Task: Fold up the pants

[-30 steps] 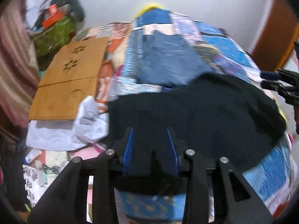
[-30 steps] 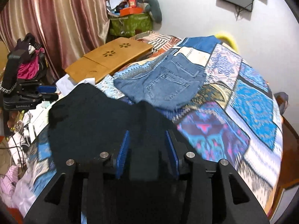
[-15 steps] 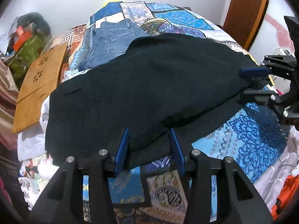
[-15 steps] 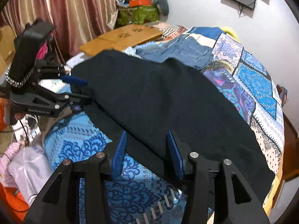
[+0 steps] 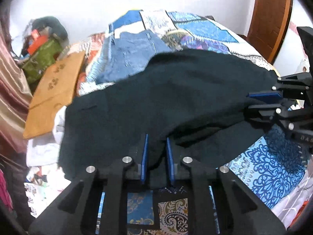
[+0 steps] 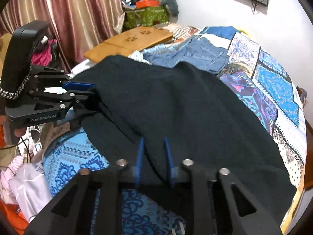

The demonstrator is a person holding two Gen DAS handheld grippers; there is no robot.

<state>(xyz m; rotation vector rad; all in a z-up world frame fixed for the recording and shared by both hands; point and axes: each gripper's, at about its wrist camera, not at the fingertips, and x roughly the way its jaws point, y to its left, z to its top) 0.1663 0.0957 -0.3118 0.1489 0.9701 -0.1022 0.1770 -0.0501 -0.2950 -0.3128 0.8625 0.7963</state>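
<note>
Black pants point(image 5: 176, 98): spread across quilt point(image 5: 264, 156), near edge doubled at 6 o'clock, jeans point(image 5: 133, 58) beyond at 11 o'clock.
Left gripper point(image 5: 156, 156): closing on near hem, cloth between pads.
Right gripper point(image 6: 152, 160): closing likewise on edge.
Risks: only top layer pinched, so lower layer drops; uneven pull, skewed fold; dragging jeans along.

The left gripper point(image 5: 156, 156) and right gripper point(image 6: 152, 160) are both angling downward, side by side, their jaws closing on dark cloth bunched between the blue pads.
</note>
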